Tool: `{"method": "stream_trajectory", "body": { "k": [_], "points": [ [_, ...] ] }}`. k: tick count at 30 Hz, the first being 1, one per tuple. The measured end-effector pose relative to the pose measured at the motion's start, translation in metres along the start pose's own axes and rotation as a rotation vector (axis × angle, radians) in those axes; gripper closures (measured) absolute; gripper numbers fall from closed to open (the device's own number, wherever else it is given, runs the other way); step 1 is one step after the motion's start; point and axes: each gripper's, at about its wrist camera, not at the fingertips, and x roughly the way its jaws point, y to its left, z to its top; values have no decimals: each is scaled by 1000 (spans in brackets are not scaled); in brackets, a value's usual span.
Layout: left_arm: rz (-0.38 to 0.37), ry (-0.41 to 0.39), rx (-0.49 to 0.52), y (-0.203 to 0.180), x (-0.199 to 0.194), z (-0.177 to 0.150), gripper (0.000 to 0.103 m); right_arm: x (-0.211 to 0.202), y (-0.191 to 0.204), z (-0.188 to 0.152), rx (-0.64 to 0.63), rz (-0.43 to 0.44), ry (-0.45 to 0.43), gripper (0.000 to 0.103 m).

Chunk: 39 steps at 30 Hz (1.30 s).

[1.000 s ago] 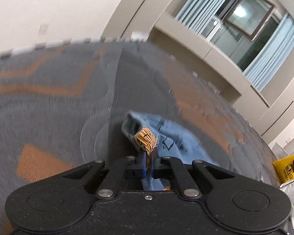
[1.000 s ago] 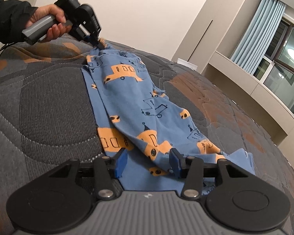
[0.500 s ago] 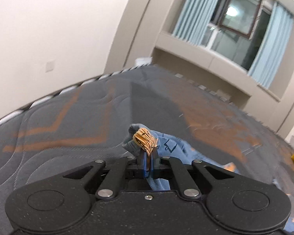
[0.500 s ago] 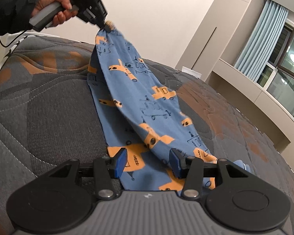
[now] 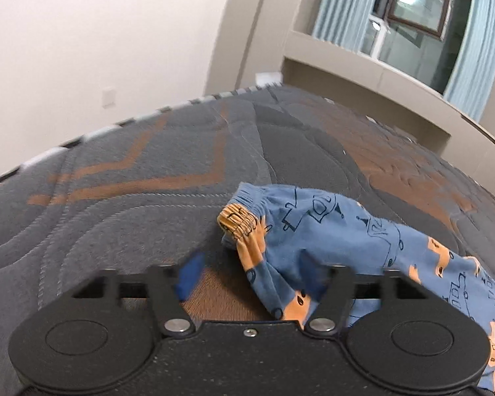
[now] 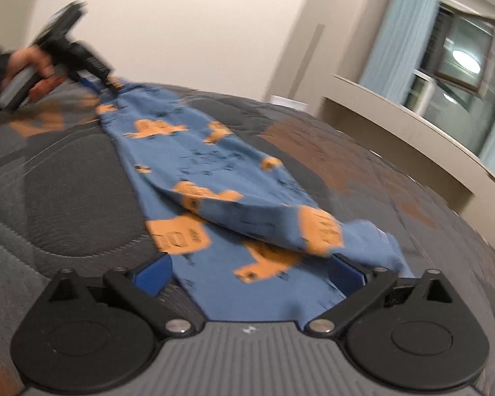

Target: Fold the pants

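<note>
Left wrist: left gripper (image 5: 247, 274) opening, orange cuff (image 5: 239, 221) just released, pants (image 5: 346, 231) dropped mid-mattress (image 5: 132, 198).

Right wrist: right gripper (image 6: 249, 272) opening too, cloth lying loose between pads; lengthwise fold laid, next grasp due.

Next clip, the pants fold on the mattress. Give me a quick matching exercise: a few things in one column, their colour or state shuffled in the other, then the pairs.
Things
1. pants
2. cuff
3. mattress
4. curtains

Colour or state
A. dark grey, quilted, with orange patches
B. pale blue, hanging by the window
C. orange, gathered, lying between the opening left tongs
D. blue with orange vehicles, stretched out between both tongs

Pairs: 1-D, 2-C, 3-A, 4-B
</note>
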Motion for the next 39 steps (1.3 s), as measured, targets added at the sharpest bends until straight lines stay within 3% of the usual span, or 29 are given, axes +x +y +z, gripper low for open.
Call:
{"method": "stream_trajectory", "body": {
  "k": [3, 6, 9, 14, 20, 24, 26, 28, 30, 31, 33, 36, 39],
  "points": [
    [31, -107, 49, -16, -29, -16, 8, -15, -28, -12, 84, -59, 15, 0],
    [-22, -169, 132, -45, -50, -29, 1, -26, -63, -24, 217, -108, 41, 0],
    [-128, -133, 235, -84, -57, -44, 1, -21, -104, -23, 370, -134, 54, 0],
    [-294, -53, 405, -149, -53, -67, 1, 24, -158, 5, 590, -61, 133, 0],
    [-466, -22, 629, -213, -43, -93, 1, 94, -192, 42, 671, -3, 245, 1],
    [-584, -2, 714, -233, -36, -105, 1, 139, -197, 54, 696, 11, 349, 20],
    [-604, 4, 728, -239, -34, -111, 1, 153, -192, 55, 678, 1, 397, 31],
    [-610, 17, 735, -242, -32, -111, 10, 159, -188, 54, 657, -26, 434, 50],
    [-616, 33, 729, -241, -31, -108, 31, 156, -184, 52, 644, -56, 429, 78],
    [-621, 47, 728, -242, -30, -108, 38, 152, -183, 52, 645, -62, 418, 84],
    [-633, 93, 740, -247, -26, -108, 68, 144, -185, 52, 654, -63, 387, 94],
    [-623, 120, 769, -253, -21, -112, 96, 122, -190, 55, 668, -80, 308, 96],
    [-616, 87, 760, -249, -28, -108, 99, 81, -197, 59, 707, -100, 182, 96]
  ]
}}
